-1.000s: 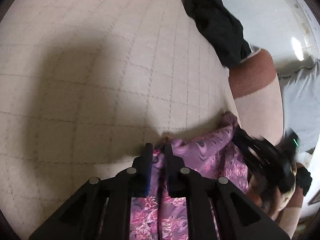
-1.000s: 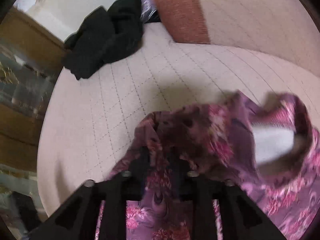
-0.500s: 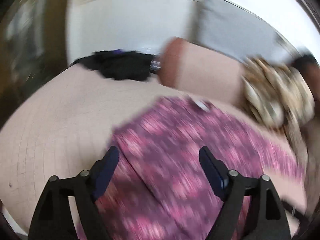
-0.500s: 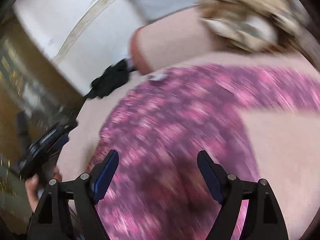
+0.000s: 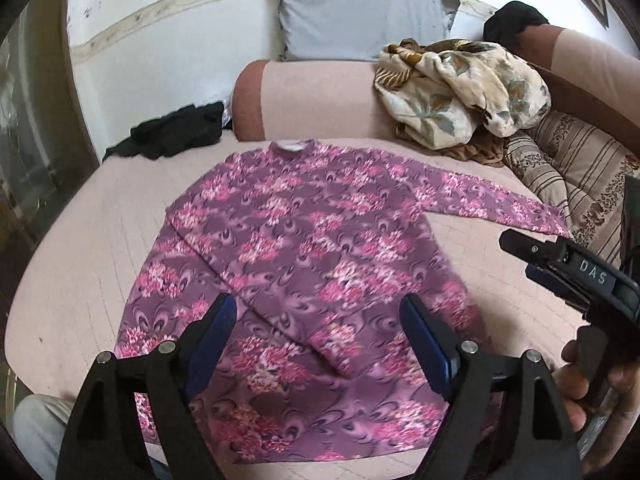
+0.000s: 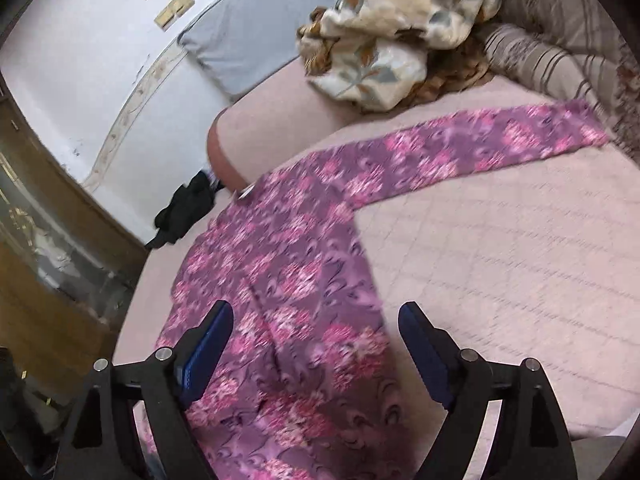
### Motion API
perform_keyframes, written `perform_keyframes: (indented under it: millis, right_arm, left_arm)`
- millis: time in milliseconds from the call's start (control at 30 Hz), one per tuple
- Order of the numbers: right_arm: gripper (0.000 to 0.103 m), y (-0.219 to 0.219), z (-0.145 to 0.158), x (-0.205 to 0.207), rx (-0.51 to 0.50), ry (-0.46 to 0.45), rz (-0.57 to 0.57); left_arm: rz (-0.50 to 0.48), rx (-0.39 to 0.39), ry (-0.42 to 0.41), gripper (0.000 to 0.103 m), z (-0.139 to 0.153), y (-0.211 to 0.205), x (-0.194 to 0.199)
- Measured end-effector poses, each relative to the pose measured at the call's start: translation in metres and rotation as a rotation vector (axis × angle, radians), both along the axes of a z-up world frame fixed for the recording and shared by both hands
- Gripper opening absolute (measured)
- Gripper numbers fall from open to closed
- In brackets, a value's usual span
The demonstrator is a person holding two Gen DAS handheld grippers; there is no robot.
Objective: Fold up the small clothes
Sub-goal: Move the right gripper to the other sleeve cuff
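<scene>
A purple long-sleeved top with pink flowers lies spread flat on the pale quilted bed, collar far from me. Its right sleeve stretches out to the right; its left sleeve lies folded over the body. My left gripper is open and empty above the top's near hem. My right gripper is open and empty above the top at its right side; the sleeve runs to the upper right. The right gripper also shows at the right edge of the left wrist view.
A black garment lies at the bed's far left corner. A pink bolster and grey pillow sit at the head. A cream floral blanket and striped cushions crowd the far right. A wooden cabinet stands left.
Both grippers have let go of the top and opened. They have drawn back and up, and the top now lies spread flat on the bed.
</scene>
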State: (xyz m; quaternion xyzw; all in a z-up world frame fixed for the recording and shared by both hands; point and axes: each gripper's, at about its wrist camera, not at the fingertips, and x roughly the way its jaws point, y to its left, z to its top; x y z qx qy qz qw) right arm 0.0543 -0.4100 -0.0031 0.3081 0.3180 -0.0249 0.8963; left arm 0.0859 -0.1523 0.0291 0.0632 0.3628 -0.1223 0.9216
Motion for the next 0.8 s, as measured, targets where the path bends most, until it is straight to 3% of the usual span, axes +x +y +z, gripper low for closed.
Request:
perform_keyframes:
  millis: [167, 367, 500, 567, 700, 800]
  right_arm:
    - [0.089, -0.030, 0.001, -0.012, 0.104, -0.037, -0.078]
    - [0.089, -0.055, 0.014, -0.015, 0.126, -0.008, -0.148]
    - [0.089, -0.096, 0.034, 0.006, 0.148, 0.007, -0.156]
    - [0.089, -0.130, 0.038, 0.026, 0.150, 0.063, -0.191]
    - [0.088, -0.212, 0.009, 0.065, 0.311, 0.121, -0.301]
    - [0.076, -0.263, -0.038, 0.062, 0.424, 0.200, -0.498]
  left_arm:
    - [-0.013, 0.007, 0.000, 0.084, 0.012, -0.023, 0.002]
    - [-0.082, 0.026, -0.013, 0.084, 0.025, -0.066, 0.012]
    - [-0.127, 0.012, 0.002, 0.084, 0.036, -0.095, 0.030]
    - [-0.133, -0.005, 0.001, 0.084, 0.042, -0.109, 0.043]
    - [-0.130, -0.051, 0.022, 0.086, 0.038, -0.130, 0.072]
    - [-0.133, -0.062, 0.046, 0.086, 0.026, -0.137, 0.088]
